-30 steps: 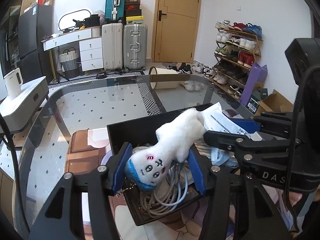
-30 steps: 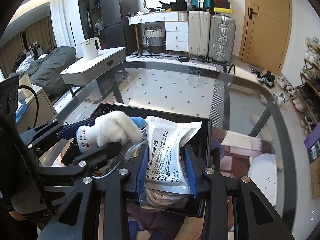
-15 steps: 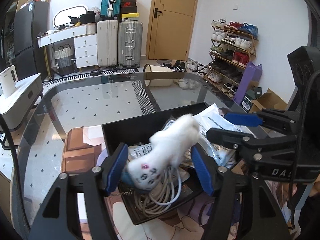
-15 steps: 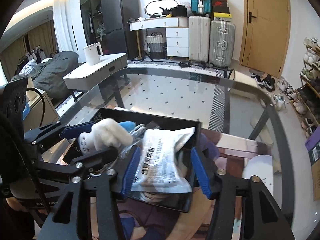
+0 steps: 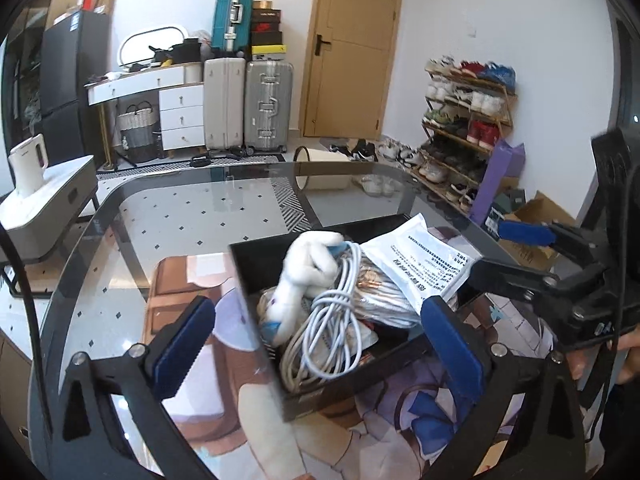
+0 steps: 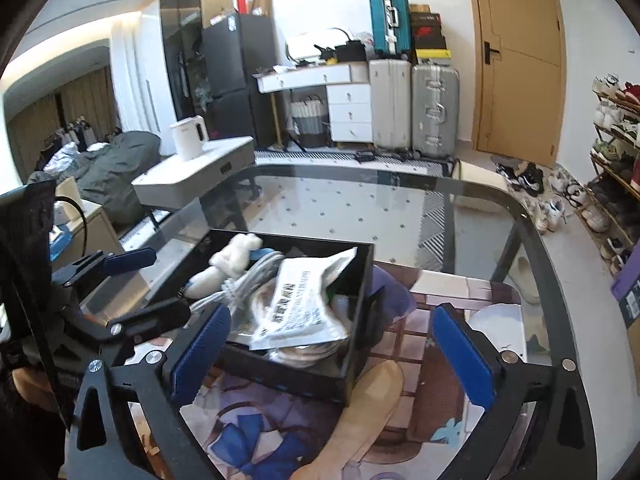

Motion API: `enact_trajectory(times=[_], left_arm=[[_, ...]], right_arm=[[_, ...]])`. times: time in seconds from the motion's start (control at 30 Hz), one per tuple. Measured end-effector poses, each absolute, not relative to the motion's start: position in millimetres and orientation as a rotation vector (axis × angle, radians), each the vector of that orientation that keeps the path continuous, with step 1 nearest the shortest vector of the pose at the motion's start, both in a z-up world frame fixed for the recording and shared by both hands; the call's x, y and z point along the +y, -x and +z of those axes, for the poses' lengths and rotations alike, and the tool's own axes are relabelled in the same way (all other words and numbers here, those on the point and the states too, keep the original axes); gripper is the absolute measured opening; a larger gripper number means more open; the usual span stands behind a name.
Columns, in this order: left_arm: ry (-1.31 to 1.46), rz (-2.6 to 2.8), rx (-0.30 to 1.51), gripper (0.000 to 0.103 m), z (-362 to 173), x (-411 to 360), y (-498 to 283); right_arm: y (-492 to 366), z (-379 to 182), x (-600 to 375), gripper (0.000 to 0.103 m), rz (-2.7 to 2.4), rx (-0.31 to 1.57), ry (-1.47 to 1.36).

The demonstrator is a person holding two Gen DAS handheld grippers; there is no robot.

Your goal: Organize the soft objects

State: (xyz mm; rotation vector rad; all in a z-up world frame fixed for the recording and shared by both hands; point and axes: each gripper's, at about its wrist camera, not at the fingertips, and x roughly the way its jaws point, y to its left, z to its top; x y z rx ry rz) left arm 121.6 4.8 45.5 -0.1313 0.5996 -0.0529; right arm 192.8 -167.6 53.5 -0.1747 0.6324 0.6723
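A black box (image 5: 244, 276) (image 6: 356, 344) stands on a printed mat on the glass table. Inside lie a white plush toy (image 5: 306, 266) (image 6: 234, 258), a coil of white cable (image 5: 324, 328) (image 6: 240, 284) and a white printed packet (image 5: 420, 258) (image 6: 302, 300). My left gripper (image 5: 316, 340) is open and empty, pulled back above the box's near side. My right gripper (image 6: 330, 344) is open and empty, also pulled back above the box. Each gripper shows in the other's view, the right one (image 5: 516, 248) and the left one (image 6: 140, 284).
The printed mat (image 6: 440, 420) covers the near part of the glass table (image 5: 224, 204). Beyond the table are suitcases (image 5: 248, 104), a white cabinet with a kettle (image 6: 188, 144), a shoe rack (image 5: 464, 120) and a door (image 6: 516, 56).
Both grippers have opened and let go: the plush toy and the packet dropped into the black box. Both grippers have drawn back and up from the box.
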Motion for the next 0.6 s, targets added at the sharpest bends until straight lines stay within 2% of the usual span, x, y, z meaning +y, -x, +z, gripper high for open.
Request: enact_trajectory(times=[0.2, 0.6], left_arm=[[0.187, -0.012, 0.544, 0.103, 46, 23, -97], [0.125, 0.039, 0.469, 0.103, 43, 19, -64]], right_arm=[[-166, 52, -169, 0.102, 0.725, 0.559, 0.158], [-123, 48, -167, 0.102, 0.74, 0.44, 0.174]])
